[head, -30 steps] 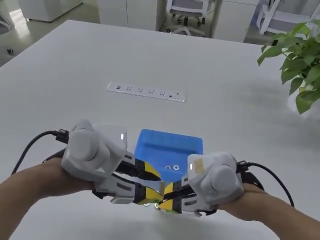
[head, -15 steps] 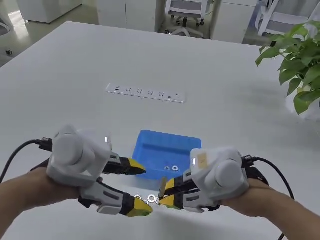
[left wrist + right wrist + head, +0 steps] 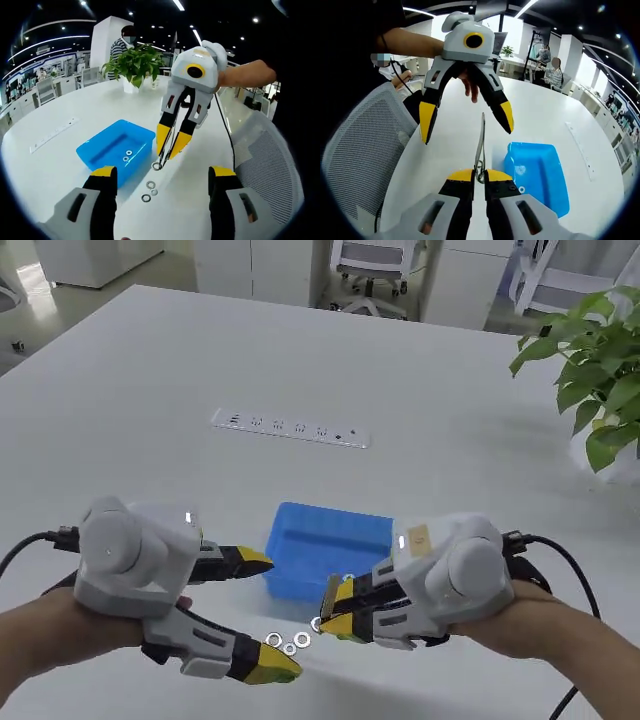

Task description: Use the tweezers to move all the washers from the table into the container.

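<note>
A blue container (image 3: 330, 535) sits on the white table, with two washers (image 3: 127, 155) inside it. Three loose washers (image 3: 289, 643) lie on the table just in front of it, also in the left gripper view (image 3: 150, 190). My right gripper (image 3: 335, 612) is shut on thin metal tweezers (image 3: 480, 142), whose tips reach down by the container's near edge. A washer (image 3: 156, 165) appears to hang at those tips. My left gripper (image 3: 262, 615) is open wide to the left of the loose washers, holding nothing. It faces the right gripper (image 3: 172, 148).
A white power strip (image 3: 290, 427) lies beyond the container. A green plant (image 3: 595, 370) stands at the table's far right. Office chairs stand past the far edge, and a mesh chair (image 3: 365, 165) is close behind the near edge.
My left gripper has opened and drawn back to the left, away from the right gripper and the tweezers. The three loose washers have come into sight between the grippers.
</note>
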### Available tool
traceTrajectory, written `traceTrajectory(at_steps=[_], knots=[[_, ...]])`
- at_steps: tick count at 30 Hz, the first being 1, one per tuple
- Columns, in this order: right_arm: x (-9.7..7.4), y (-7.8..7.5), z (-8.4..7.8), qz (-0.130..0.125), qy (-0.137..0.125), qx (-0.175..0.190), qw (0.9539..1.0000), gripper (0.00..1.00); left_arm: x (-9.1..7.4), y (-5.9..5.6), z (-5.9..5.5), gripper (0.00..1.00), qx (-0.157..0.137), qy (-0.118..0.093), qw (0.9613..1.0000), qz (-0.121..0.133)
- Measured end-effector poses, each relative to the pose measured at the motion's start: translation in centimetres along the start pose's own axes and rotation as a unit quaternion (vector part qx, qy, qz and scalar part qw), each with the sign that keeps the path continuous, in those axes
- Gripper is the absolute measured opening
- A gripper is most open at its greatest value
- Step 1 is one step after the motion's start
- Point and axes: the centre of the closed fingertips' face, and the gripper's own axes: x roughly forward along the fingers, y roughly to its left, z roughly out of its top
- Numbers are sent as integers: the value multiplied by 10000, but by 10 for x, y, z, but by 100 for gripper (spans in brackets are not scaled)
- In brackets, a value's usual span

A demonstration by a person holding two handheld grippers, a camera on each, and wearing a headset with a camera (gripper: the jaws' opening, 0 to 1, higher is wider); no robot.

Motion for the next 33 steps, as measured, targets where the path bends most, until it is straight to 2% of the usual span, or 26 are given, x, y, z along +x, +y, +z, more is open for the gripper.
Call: traceTrajectory(at_steps=[15, 18, 27, 33], knots=[[-11, -30, 12, -241, -156, -14, 9996, 8, -5, 3, 0, 92, -164, -69, 9998, 119], [-11, -37, 12, -277, -148, -41, 9995, 8, -7, 4, 1, 95, -184, -127, 9996, 158], [-5, -56, 11, -327, -122, -68, 9994, 8, -13, 10, 0, 99, -185, -115, 9995, 231], [0, -62, 7, -328, -71, -78, 9994, 8, -16, 16, 0, 99, -159, -127, 9994, 282]])
